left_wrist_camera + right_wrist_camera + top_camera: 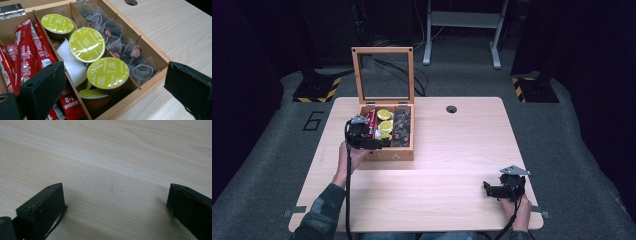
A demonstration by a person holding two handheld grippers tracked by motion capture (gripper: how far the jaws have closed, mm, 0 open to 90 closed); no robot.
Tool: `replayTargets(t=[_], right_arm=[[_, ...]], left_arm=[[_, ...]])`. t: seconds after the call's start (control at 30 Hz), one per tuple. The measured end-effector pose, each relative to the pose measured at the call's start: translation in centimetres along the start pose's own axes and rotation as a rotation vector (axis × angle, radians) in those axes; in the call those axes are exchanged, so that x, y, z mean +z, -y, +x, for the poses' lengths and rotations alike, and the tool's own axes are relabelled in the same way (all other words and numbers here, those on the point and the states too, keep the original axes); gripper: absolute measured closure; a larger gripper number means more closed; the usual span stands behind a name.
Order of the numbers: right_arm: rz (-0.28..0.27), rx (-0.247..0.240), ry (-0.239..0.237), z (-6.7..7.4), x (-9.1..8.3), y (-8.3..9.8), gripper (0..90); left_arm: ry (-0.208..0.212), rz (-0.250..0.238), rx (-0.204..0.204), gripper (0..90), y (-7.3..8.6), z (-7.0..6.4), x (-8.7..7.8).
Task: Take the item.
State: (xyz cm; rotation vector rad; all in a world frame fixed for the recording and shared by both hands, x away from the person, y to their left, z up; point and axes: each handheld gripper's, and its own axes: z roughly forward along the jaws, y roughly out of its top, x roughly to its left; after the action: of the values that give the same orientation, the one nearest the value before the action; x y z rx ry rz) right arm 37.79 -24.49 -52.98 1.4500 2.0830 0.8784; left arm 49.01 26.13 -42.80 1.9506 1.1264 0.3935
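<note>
From above my side, the high view looks forward and down on the table (452,150). My left gripper view sits close over the wooden box (140,96), shared with it; my right skims bare tabletop.

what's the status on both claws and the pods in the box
Left claw open, poised over green-lidded pods in wooden box. Right claw open, empty over table. Nothing blocking.

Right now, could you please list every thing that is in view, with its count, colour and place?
wooden box: one, light wood, glass lid raised, far left part of the table
coffee capsules: at least four with yellow-green lids, middle compartment
white capsule: one, lying among them
red stick sachets: several, left compartment
tea bags: several, dark with red tags, right compartment
table: one, light wood, round hole at far edge
left gripper: black, open, over the box front
right gripper: black, open, over bare table near right corner
</note>
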Motion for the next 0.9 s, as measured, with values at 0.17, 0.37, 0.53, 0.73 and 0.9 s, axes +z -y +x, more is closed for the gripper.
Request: replayTargets(t=[0.17, 0.37, 0.53, 0.73, 0.9], right_arm=[[0.000, 0.000, 0.000, 0.0, 0.0, 0.0, 0.8], [-0.001, -0.001, 0.000, 0.0, 0.0, 0.0, 0.8], [-0.001, -0.001, 0.001, 0.0, 0.0, 0.0, 0.8], [-0.001, -0.001, 0.000, 0.0, 0.0, 0.0, 0.8], [-0.001, -0.001, 0.000, 0.0, 0.0, 0.0, 0.8]], left_arm=[[0.003, 0.038, -0.003, 8.3, 0.2, 0.5, 1.4], [0.001, 0.049, -0.036, 13.7, 0.4, 0.6, 2.4], [0.008, 0.059, -0.037, 17.5, 0.5, 0.6, 2.9], [0.013, 0.060, -0.047, 22.6, 0.6, 0.6, 3.3], [0.026, 0.076, -0.044, 28.1, 0.7, 0.8, 3.5]])
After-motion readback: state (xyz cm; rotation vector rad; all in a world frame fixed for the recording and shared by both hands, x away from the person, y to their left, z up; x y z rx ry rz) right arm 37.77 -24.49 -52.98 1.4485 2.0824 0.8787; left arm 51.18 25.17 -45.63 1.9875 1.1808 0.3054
